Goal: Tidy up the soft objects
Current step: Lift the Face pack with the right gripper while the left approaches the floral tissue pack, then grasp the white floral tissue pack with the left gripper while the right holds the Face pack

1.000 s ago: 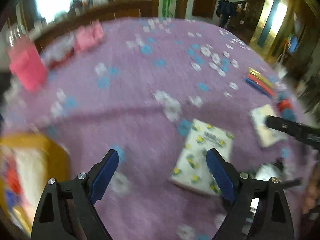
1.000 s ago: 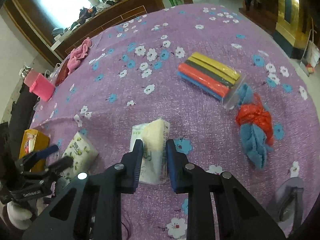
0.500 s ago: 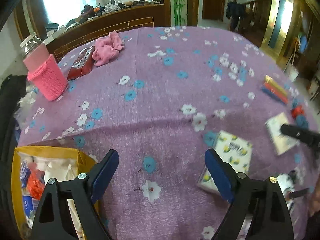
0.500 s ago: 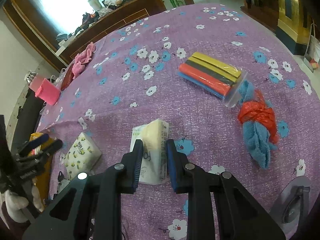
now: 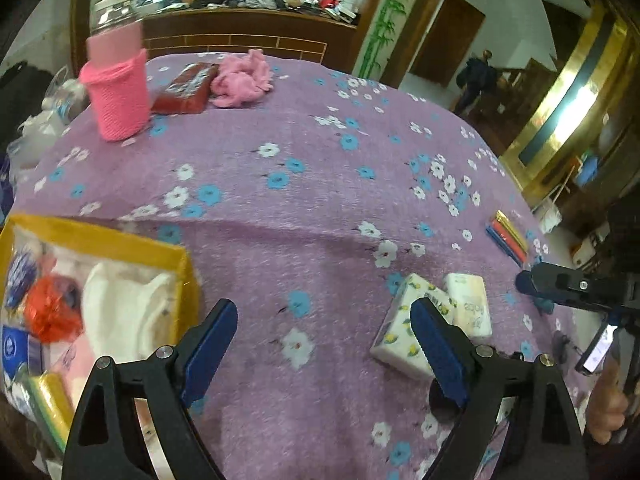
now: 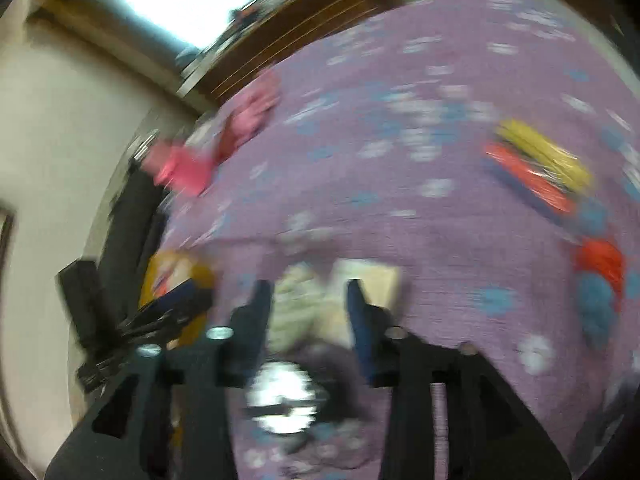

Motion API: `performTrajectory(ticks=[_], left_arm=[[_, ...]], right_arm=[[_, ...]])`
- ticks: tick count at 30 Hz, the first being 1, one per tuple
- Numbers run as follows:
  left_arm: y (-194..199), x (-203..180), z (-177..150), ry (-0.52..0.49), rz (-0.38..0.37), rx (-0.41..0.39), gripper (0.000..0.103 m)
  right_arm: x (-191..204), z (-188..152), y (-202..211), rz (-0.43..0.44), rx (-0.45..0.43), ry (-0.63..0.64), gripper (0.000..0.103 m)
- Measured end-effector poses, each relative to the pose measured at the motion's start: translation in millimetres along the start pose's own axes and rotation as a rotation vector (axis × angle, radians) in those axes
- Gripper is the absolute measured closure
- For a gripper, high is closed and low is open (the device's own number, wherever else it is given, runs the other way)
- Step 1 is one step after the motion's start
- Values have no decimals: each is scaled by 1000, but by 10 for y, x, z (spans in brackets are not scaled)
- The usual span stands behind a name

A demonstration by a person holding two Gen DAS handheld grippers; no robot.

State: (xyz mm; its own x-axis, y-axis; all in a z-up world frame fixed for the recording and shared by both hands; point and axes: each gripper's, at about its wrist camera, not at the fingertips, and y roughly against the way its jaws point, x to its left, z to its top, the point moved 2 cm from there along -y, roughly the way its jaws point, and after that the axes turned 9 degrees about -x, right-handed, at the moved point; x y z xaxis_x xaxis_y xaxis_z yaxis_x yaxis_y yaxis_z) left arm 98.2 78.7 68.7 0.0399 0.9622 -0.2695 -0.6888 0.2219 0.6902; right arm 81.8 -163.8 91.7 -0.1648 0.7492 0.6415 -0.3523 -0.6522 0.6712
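Note:
My left gripper [image 5: 324, 344] hovers open and empty over the purple flowered tablecloth [image 5: 320, 184]. To its right lie a lemon-print tissue pack [image 5: 400, 336] and a white tissue pack [image 5: 468, 308], side by side. A yellow bag [image 5: 176, 256] at the left holds white cloth, a red bundle and other soft things. My right gripper [image 6: 310, 308] hangs above the two packs, its jaws opening, pads pressing on nothing. That view is blurred; the lemon-print pack [image 6: 292, 308] and the white pack [image 6: 372, 276] show beneath it.
A pink-sleeved bottle [image 5: 120, 92], a red packet [image 5: 184, 88] and a pink cloth [image 5: 240, 80] sit at the far left. A bag of coloured strips [image 6: 540, 168] and a red-and-blue cloth bundle [image 6: 600, 280] lie at the right. A phone [image 5: 596, 348] is by the near right edge.
My right gripper let go of the white tissue pack, opened and lifted, swinging left. My left gripper moved left, bringing the yellow bag further into view.

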Motion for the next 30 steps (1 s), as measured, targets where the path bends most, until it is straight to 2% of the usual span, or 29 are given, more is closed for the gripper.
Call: performTrajectory(ticks=[1, 4, 7, 9, 10, 12, 15, 16, 17, 19, 20, 23, 26, 30], left_arm=[[30, 67, -15, 12, -1, -3, 14], [169, 225, -45, 46, 1, -5, 14], [258, 347, -71, 81, -14, -13, 14], [310, 379, -75, 100, -43, -17, 14], [340, 398, -75, 103, -39, -22, 14], [429, 430, -71, 102, -39, -41, 14], [481, 460, -64, 112, -51, -50, 14], [485, 455, -73, 108, -53, -46, 14], [478, 442, -88, 101, -58, -40, 14], [454, 374, -134, 74, -64, -21, 14], [442, 327, -153, 53, -63, -12, 14], [348, 106, -261, -77, -30, 26, 14], [211, -106, -364, -175, 3, 74, 14], [56, -324, -426, -273, 45, 108, 14]], right_arm=[[141, 21, -83, 29, 34, 20, 60], [418, 90, -264, -84, 38, 140, 57], [392, 107, -735, -200, 210, 147, 57], [291, 107, -966, -334, 276, 157, 57], [252, 107, -1050, -366, 304, 151, 57], [214, 98, -1182, -293, 368, 71, 55], [364, 13, -1261, -51, 443, -13, 54], [444, 3, -1237, 18, 443, -11, 54], [522, 30, -1166, 37, 411, 19, 54], [564, 94, -1001, -47, 325, 89, 54], [528, 141, -889, -137, 272, 127, 54], [343, 167, -668, -340, 215, 172, 55], [131, 144, -598, -392, 232, 111, 55], [-128, 138, -606, -411, 246, 23, 55]])
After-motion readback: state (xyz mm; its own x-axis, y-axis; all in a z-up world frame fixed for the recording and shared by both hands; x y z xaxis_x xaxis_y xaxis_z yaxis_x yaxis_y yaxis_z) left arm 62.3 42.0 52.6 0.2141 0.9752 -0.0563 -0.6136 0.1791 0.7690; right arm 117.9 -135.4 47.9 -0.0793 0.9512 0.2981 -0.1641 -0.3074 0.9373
